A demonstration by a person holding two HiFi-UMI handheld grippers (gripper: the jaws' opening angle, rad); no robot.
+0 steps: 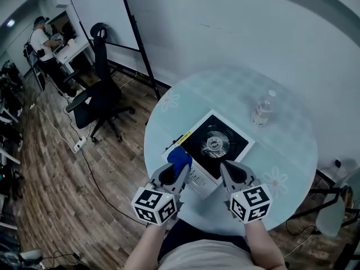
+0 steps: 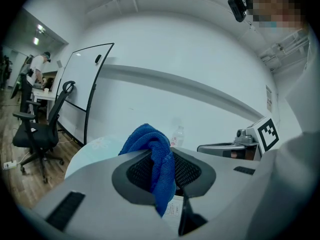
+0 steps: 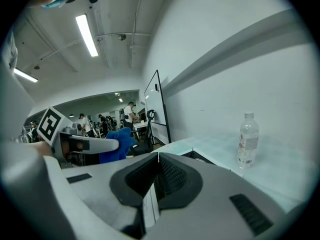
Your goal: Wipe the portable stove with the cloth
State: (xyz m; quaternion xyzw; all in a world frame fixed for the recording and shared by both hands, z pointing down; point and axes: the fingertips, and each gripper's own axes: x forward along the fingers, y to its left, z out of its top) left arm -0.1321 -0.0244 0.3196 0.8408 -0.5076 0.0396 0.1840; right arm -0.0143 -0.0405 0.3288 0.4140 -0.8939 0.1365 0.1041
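The portable stove (image 1: 216, 145) is a white box with a black top and a round burner, lying on the round glass table (image 1: 292, 156). A blue cloth (image 1: 179, 158) bunches out of my left gripper (image 1: 175, 170), which is shut on it just off the stove's near left corner. From the left gripper view the cloth (image 2: 152, 159) hangs between the jaws. My right gripper (image 1: 230, 172) hovers at the stove's near edge, jaws shut with nothing in them (image 3: 156, 176). The stove's edge (image 3: 200, 158) peeks past the right jaws.
A clear plastic water bottle (image 1: 262, 110) stands on the table beyond the stove, also in the right gripper view (image 3: 248, 140). A black office chair (image 1: 97, 97) and a whiteboard stand (image 1: 135, 38) are on the wood floor to the left. A person (image 1: 44, 44) works far left.
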